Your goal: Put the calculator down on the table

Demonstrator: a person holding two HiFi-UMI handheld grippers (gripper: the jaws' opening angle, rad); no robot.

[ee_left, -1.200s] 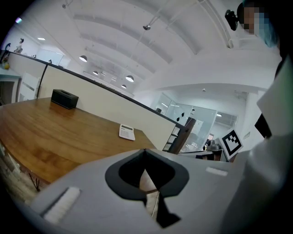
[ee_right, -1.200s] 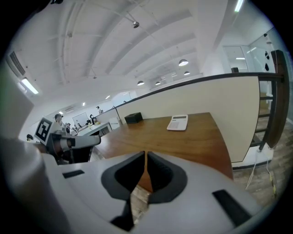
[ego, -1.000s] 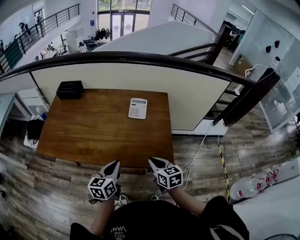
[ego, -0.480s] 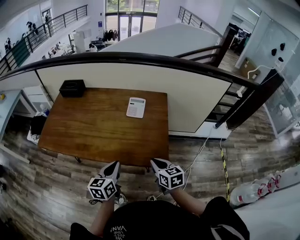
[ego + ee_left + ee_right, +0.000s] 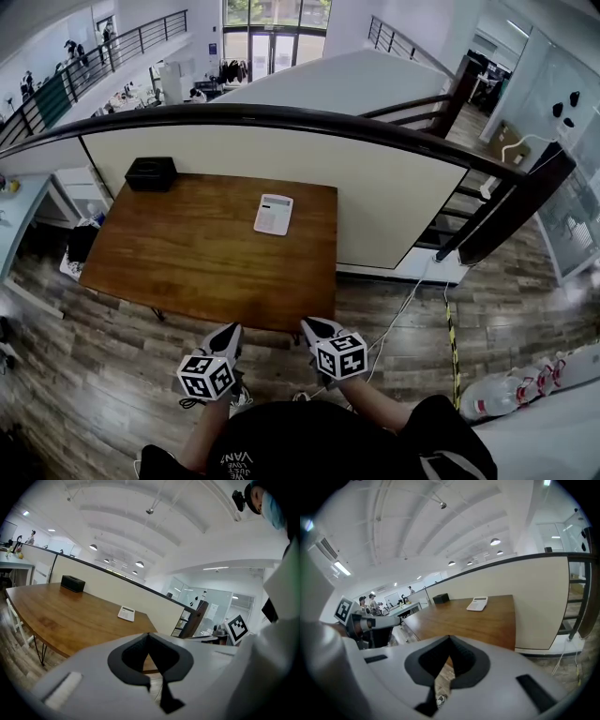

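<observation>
The white calculator (image 5: 273, 214) lies flat on the wooden table (image 5: 187, 272), near its far right corner. It also shows in the left gripper view as the calculator (image 5: 126, 613) and in the right gripper view as the calculator (image 5: 477, 603). Both grippers are held side by side short of the table's near edge, well away from the calculator. My left gripper (image 5: 232, 329) is shut with nothing in it, its jaws meeting at the tip (image 5: 149, 634). My right gripper (image 5: 307, 324) is likewise shut and empty (image 5: 449, 638).
A black box (image 5: 151, 173) stands at the table's far left corner. A cream partition with a dark handrail (image 5: 281, 117) runs behind the table and down its right side. A white cable (image 5: 403, 309) trails over the wooden floor at the right.
The scene has drifted slightly rightward in the head view, as the person shifts a little. Both grippers stay shut, side by side in front of the body.
</observation>
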